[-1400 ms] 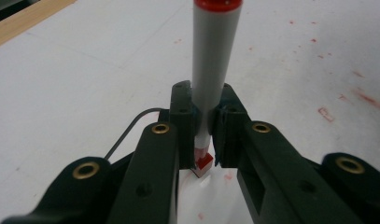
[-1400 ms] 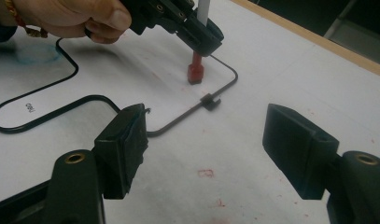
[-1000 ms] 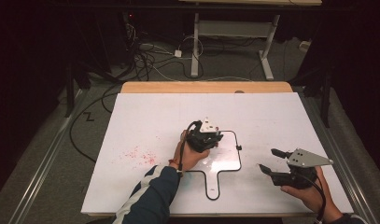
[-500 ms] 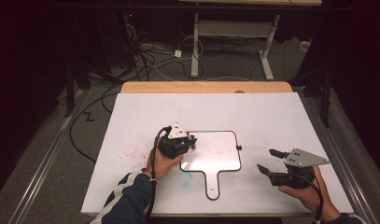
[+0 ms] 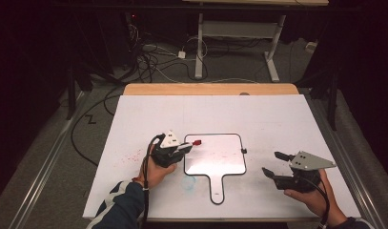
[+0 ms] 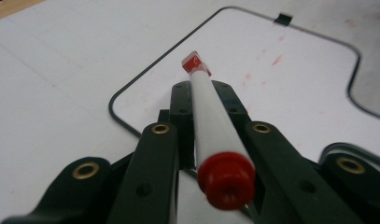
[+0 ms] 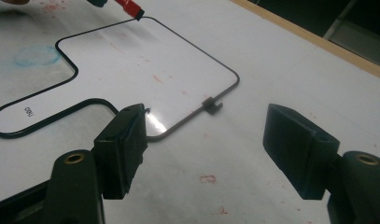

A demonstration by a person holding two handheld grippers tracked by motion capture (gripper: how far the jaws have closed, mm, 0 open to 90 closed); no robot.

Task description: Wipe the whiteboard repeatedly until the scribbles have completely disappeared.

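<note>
The left gripper (image 5: 175, 151) has its fingers clamped on a white marker with a red cap (image 6: 211, 107), and the marker's long axis runs straight out along the fingers, so its red tip (image 5: 197, 142) hangs at the top left corner of the small paddle-shaped whiteboard (image 5: 215, 160) lying flat on the desk (image 5: 277, 119). That hand is plainly the nearer one to the board; the right gripper (image 5: 277, 164) hovers well off beyond the board's right edge, fingers spread wide with nothing between them. Whether the tip touches the board or floats just above it, I cannot make out. A faint blue ring (image 5: 188, 181) sits beside the handle.
</note>
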